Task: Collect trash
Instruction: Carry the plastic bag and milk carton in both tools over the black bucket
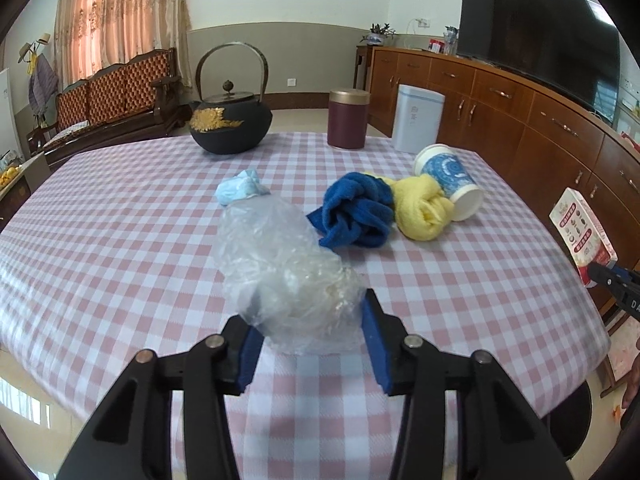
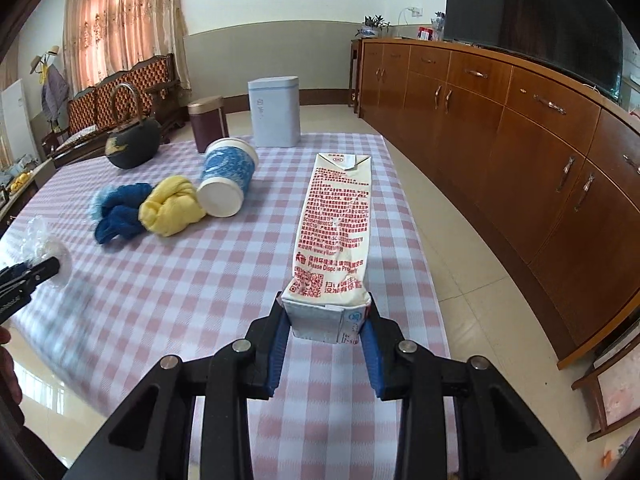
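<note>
Left gripper (image 1: 308, 344) first: its blue pads are pressed in on the near end of a crumpled clear plastic bag (image 1: 280, 264), which looks lifted off the checked tablecloth (image 1: 120, 208), though that is hard to say for sure. A scrunched pale blue mask (image 1: 240, 188) sits at the bag's far tip; whether it's tucked inside or just behind, I can't tell. That bag should be feather-light, soft and slippery, so a bunched fold is the place to pinch, which is where the pads sit.

Over to the right gripper (image 2: 326, 328): clamped on the bottom end of a milk carton (image 2: 336, 232), red print up, the carton pointing away over the cloth. It's creased, so probably empty and light; the stiffer folded base is the sensible hold, since the middle would cave.

Now outward, taking the paper cup (image 1: 452, 184) as our marker. It lies on its side past both loads, mouth toward the far edge. Touching its near side is a yellow cloth (image 1: 420, 208), and beyond that, knotted against it, a blue cloth (image 1: 356, 212). Behind the cup stand a pale tin (image 1: 416, 120), a maroon canister (image 1: 348, 118) and, further left, a black kettle (image 1: 230, 120). The cup looks like the next trash: light, crushable, best taken at the rim.
</note>
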